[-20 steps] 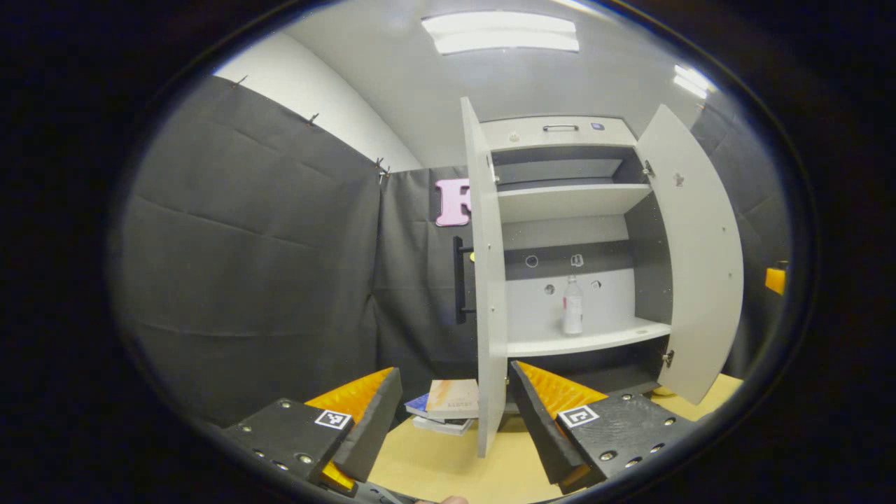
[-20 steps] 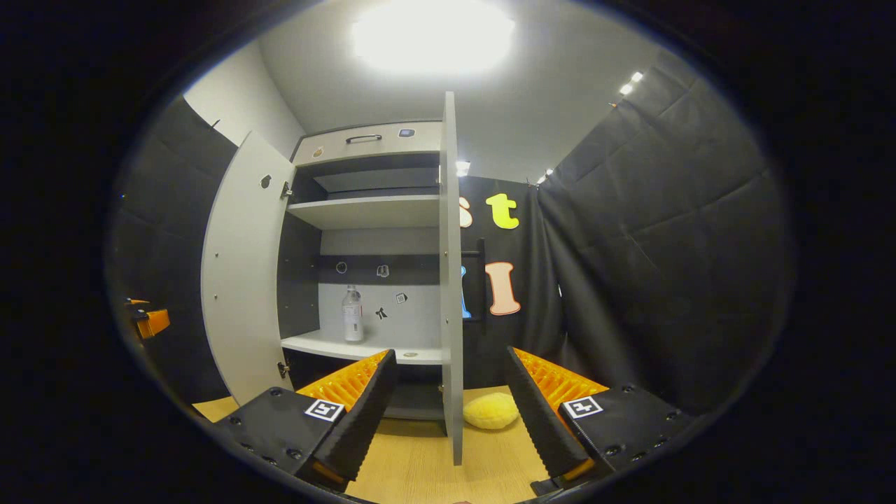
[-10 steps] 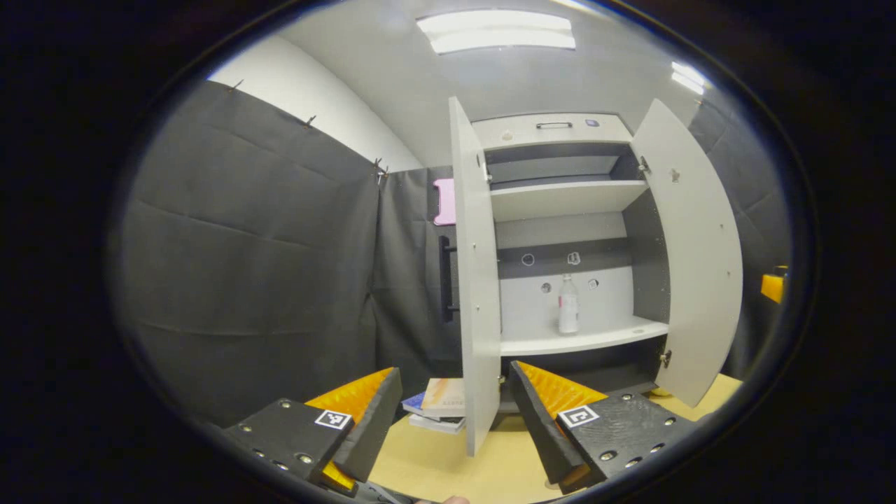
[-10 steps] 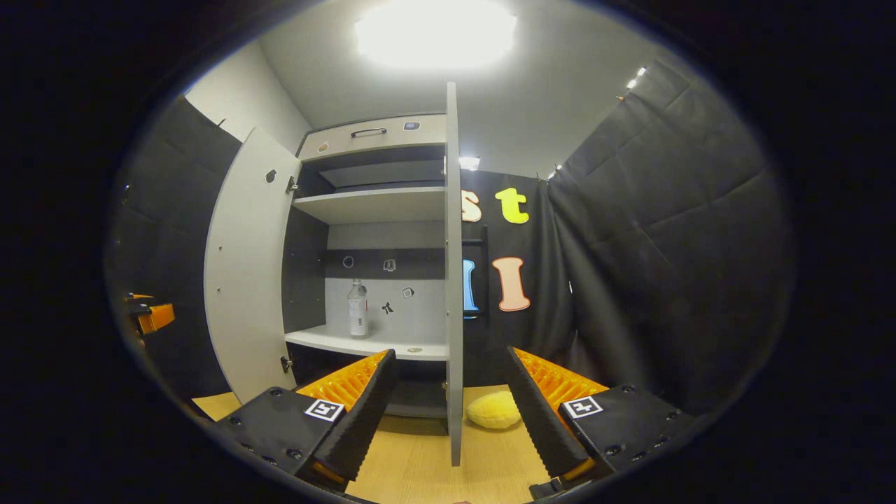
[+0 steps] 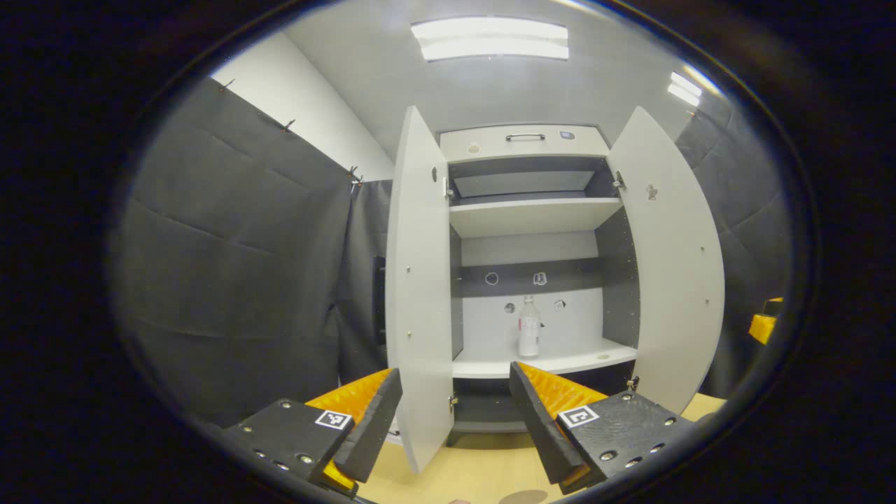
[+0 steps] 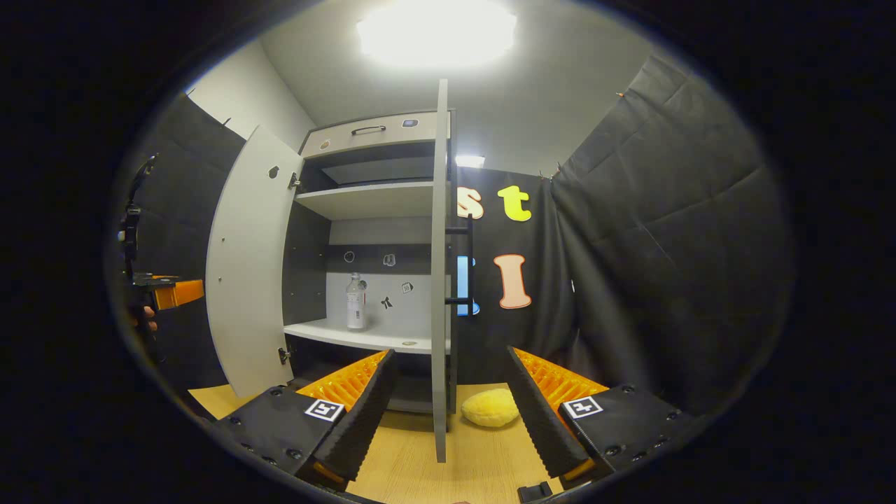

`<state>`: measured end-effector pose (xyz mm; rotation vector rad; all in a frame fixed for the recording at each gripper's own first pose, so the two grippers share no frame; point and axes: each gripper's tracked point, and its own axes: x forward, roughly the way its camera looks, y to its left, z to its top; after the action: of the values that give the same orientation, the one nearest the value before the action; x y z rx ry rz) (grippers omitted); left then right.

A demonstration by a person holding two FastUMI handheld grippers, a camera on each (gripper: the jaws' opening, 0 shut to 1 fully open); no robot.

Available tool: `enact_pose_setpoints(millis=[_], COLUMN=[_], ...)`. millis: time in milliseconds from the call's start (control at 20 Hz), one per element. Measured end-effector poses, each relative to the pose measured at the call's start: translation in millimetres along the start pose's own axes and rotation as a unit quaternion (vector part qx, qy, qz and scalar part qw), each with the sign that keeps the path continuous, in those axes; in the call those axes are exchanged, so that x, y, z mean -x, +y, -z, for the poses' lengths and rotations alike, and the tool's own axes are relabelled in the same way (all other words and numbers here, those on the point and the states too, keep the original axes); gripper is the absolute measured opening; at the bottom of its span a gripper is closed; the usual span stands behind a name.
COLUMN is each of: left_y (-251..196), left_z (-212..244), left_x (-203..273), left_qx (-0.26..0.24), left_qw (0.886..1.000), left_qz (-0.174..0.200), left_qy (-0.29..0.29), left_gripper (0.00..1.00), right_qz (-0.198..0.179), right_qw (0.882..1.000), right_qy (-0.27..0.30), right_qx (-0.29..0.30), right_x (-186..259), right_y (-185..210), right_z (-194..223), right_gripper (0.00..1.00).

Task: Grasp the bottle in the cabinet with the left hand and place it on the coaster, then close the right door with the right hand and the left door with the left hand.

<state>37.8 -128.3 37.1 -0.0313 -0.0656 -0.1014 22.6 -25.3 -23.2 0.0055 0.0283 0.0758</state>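
both tongs wide apart, empty: left tongs [image 5: 455, 413], right tongs [image 6: 451, 406]

place: a staged recording booth, not a lived-in room
walls: black cloth [image 5: 231, 266] pinned up on all sides
furniture: one open cabinet [image 5: 525, 210] on a wooden table [image 6: 413, 469]
light: ceiling panel [image 5: 490, 38]

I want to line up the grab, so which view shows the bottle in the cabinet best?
The left gripper view: the bottle stands upright on the lower shelf, almost straight ahead between both open doors. The right gripper view shows the same bottle from off to one side.
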Motion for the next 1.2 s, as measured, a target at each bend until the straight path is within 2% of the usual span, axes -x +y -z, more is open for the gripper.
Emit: enact_pose_setpoints(millis=[250, 400, 1000, 1050, 1100, 1150, 1200], left_y=[-31, -46, -103, -109, -115, -120, -125], left_z=[-8, -5, 36, 41, 45, 49, 53], left_x=[-59, -102, -269, -278, -288, -297, -305], left_qx=[0.014, 0.025, 0.031, 0.033, 0.032, 0.029, 0.026], left_qw=[0.999, 0.998, 0.993, 0.992, 0.992, 0.991, 0.991], left_qz=[0.029, 0.052, 0.117, 0.121, 0.126, 0.13, 0.134], left_qy=[-0.016, -0.021, -0.001, 0.002, 0.004, 0.006, 0.007], left_gripper=[0.91, 0.91, 0.91, 0.91, 0.91, 0.91, 0.91], right_qz=[0.02, 0.047, 0.12, 0.124, 0.129, 0.134, 0.139], right_qw=[1.0, 0.999, 0.993, 0.992, 0.991, 0.991, 0.99], right_qy=[0.01, 0.009, 0.017, 0.02, 0.022, 0.023, 0.025], right_qx=[0.002, 0.006, 0.015, 0.017, 0.019, 0.02, 0.021], right_x=[-5, -10, -32, -32, -32, -31, -30], right_y=[-11, -17, -24, -24, -25, -26, -26], right_z=[10, 12, 21, 22, 23, 25, 26], right_gripper=[0.97, 0.98, 0.98, 0.92, 0.92, 0.98, 0.98])
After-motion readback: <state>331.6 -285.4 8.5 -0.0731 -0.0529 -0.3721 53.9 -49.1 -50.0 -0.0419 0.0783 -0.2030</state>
